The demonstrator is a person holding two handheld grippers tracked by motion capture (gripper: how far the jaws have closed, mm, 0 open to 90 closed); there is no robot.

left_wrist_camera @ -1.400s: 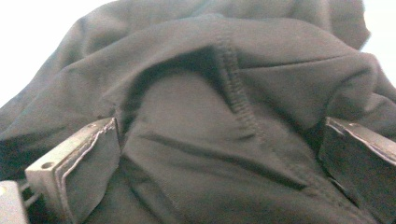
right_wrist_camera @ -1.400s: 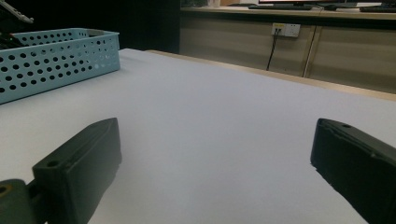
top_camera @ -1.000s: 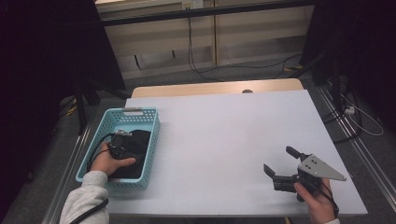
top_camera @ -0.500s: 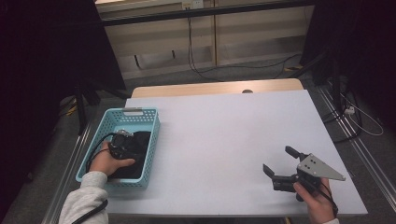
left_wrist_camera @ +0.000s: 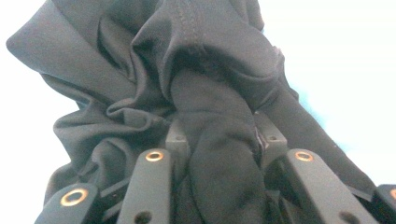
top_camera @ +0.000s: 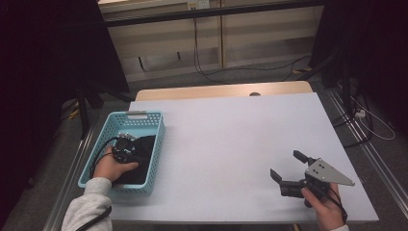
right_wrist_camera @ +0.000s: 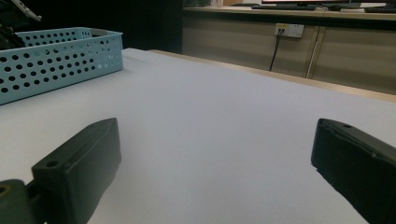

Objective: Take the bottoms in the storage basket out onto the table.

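1. Black, soft and heavily creased, the cloth (left_wrist_camera: 140, 79) lay bunched in the blue basket (top_camera: 144, 120), showing thick folds and a stitched hem along one edge in the left gripper view.
2. That perforated plastic basket sat at the table's (top_camera: 231, 139) left edge, toward the near corner, with the cloth heaped on its floor.
3. A twisted roll of the fabric ran down between the left gripper's (left_wrist_camera: 217, 140) two black jaws, which had just been closing and pressed on it from both sides.
4. In the high view the left gripper (top_camera: 126, 148) reached down into the basket, the person's left hand (top_camera: 111, 166) on it, the grey sleeve (top_camera: 89, 207) coming in over the near rim.
5. The right gripper (top_camera: 287, 167) rested near the table's near right corner, well apart from the basket, in the right hand (top_camera: 323, 204).
6. Its jaws stood wide apart, level above the bare white tabletop, gripping nothing.
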